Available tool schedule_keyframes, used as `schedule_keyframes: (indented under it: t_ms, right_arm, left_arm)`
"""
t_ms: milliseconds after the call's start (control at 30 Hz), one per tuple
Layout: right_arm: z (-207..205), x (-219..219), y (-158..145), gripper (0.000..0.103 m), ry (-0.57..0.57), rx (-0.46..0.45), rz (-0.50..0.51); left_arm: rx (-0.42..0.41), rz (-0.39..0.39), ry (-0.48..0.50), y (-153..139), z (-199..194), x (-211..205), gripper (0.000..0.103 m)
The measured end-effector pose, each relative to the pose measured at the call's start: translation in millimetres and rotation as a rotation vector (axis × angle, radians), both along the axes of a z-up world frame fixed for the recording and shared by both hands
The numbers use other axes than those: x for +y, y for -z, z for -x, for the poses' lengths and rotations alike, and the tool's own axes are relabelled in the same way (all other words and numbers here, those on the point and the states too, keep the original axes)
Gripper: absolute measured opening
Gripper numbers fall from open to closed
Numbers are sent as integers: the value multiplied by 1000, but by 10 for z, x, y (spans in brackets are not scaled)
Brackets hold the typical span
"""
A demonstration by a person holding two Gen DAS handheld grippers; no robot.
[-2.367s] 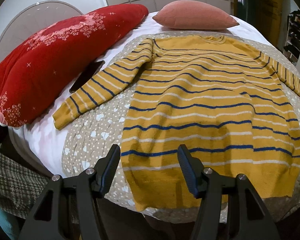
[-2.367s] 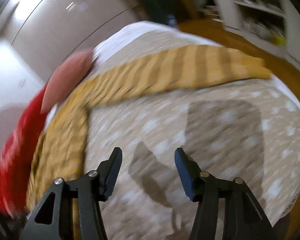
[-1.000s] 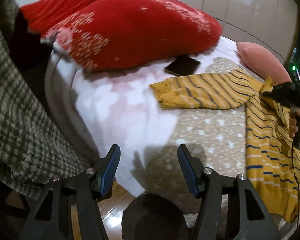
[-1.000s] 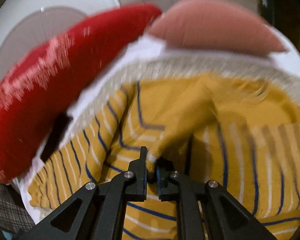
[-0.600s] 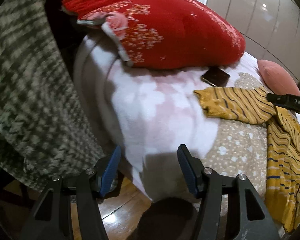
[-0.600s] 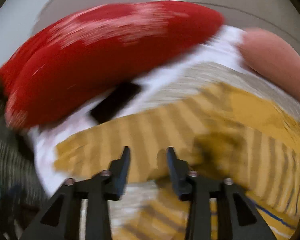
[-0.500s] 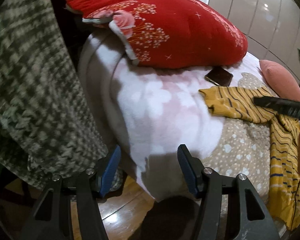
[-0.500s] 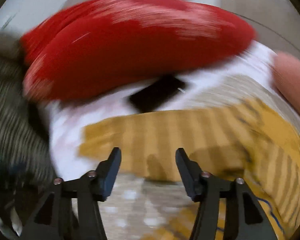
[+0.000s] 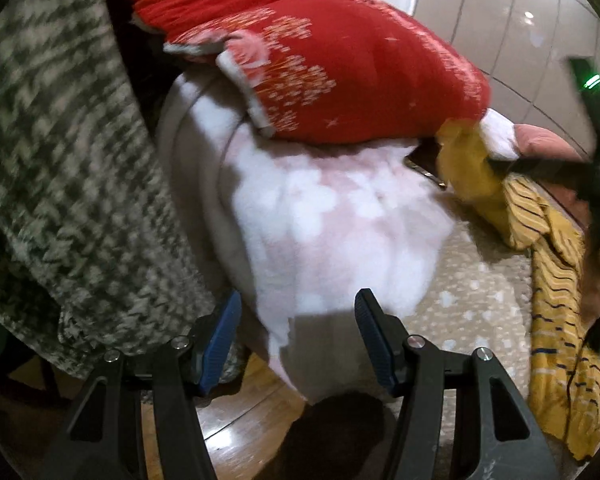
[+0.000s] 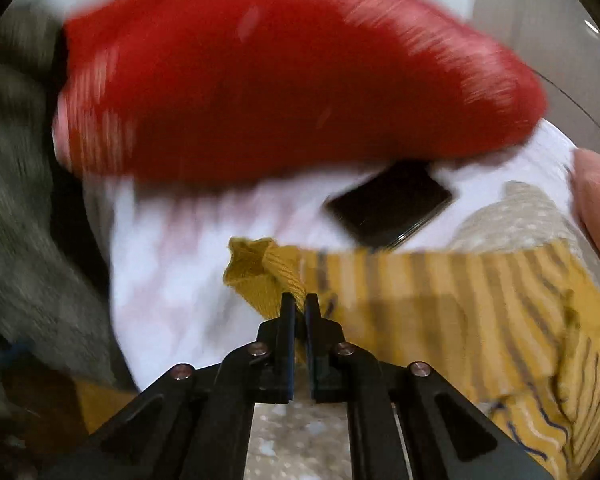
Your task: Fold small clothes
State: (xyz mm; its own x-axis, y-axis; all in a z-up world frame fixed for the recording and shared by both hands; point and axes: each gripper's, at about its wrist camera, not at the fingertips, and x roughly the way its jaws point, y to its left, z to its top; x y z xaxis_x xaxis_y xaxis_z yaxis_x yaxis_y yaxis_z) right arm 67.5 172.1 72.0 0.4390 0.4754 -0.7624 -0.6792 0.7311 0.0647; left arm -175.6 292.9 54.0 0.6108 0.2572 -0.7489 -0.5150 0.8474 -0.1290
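A yellow sweater with blue and white stripes [image 10: 480, 312] lies on the bed. My right gripper [image 10: 298, 300] is shut on the cuff [image 10: 260, 276] of its left sleeve. In the left wrist view the lifted cuff [image 9: 466, 168] hangs from the right gripper's black fingers [image 9: 516, 165], and the sweater body [image 9: 556, 320] runs down the right edge. My left gripper [image 9: 296, 336] is open and empty, low at the bed's near corner, well left of the sweater.
A big red quilt [image 9: 340, 68] lies on the bed's left side. A dark phone [image 10: 388, 204] rests on the white-pink blanket [image 9: 340, 216] beside the sleeve. A grey houndstooth throw [image 9: 52, 168] hangs at the left. A pink pillow [image 9: 540, 142] is at the far end. Wooden floor [image 9: 236, 412] is below.
My right gripper has shut on the sleeve cuff and lifted it off the blanket. My left gripper has shifted slightly, staying open by the bed corner.
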Motion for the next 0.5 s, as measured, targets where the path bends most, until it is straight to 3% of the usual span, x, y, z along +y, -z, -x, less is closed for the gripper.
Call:
schedule_keyframes:
  t_ms: [100, 233, 333, 433, 500]
  right_arm:
    - [-172, -683, -502, 5, 149, -42, -129]
    - [-475, -1941, -829, 5, 417, -88, -189]
    - [-651, -3025, -751, 5, 650, -61, -209]
    - [-730, -3968, -453, 5, 861, -4, -213]
    - [-795, -4440, -158, 5, 959, 49, -164]
  left_arm:
    - [-15, -5, 38, -64, -95, -121, 58]
    - [-14, -30, 101, -138, -272, -359, 58]
    - [-18, -48, 141, -184, -385, -550, 58]
    - [-3, -54, 183, -177, -529, -746, 58]
    - [11, -46, 215, -159, -638, -885, 59]
